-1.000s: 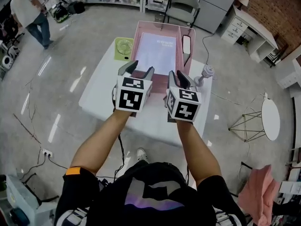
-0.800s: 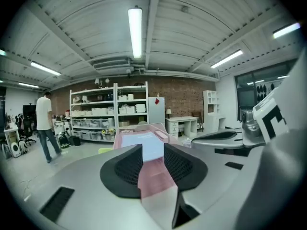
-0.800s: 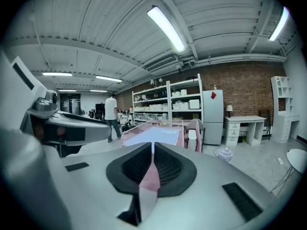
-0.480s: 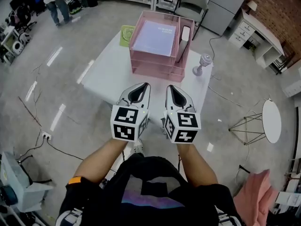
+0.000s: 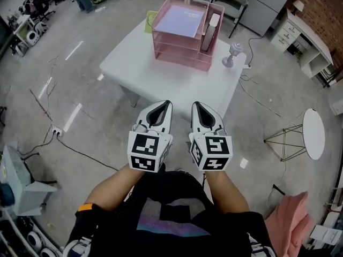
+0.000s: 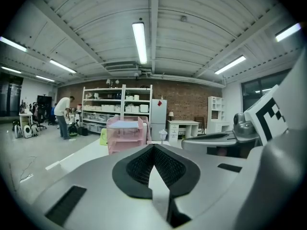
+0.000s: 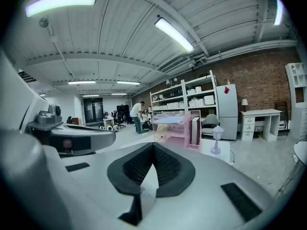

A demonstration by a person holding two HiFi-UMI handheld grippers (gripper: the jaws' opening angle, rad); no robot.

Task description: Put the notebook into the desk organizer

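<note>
Moved: left tool (image 5: 162, 105) and right tool (image 5: 196, 105) have backed off from the pink wire-mesh desk organizer (image 5: 177, 51) to close in front of the body. A second ago both were over the white tabletop (image 5: 161, 78) at the organizer's front with jaws apart.
Left tool: closed, jaws tip to tip, nothing between them. The left gripper view shows the pads meeting in a point.
Right tool: closed the same way, empty. The right gripper view shows the pads together.
Tool position: side by side, slightly apart, not touching. Both are over the grey floor (image 5: 107, 133), short of the near tabletop edge, with tips aimed at the organizer.
Notebook: pale lilac notebook (image 5: 182, 20) lies flat in the organizer's top tray, cover up, well apart from both tools. Both gripper views show it there too.
Organizer: sits on the far part of the tabletop. It has stacked trays with an upright slot on its right side.
Side slot: white flat item (image 5: 210, 28) with a dark edge stands upright in it; cannot tell what it is.
Lamp: small white table lamp (image 5: 234, 52) stands on the tabletop just right of the organizer, not touching it.
Behind organizer: pale green item (image 5: 150, 21), mostly hidden.
Background: person (image 6: 62, 116) stands by the shelving, far from the tabletop.
</note>
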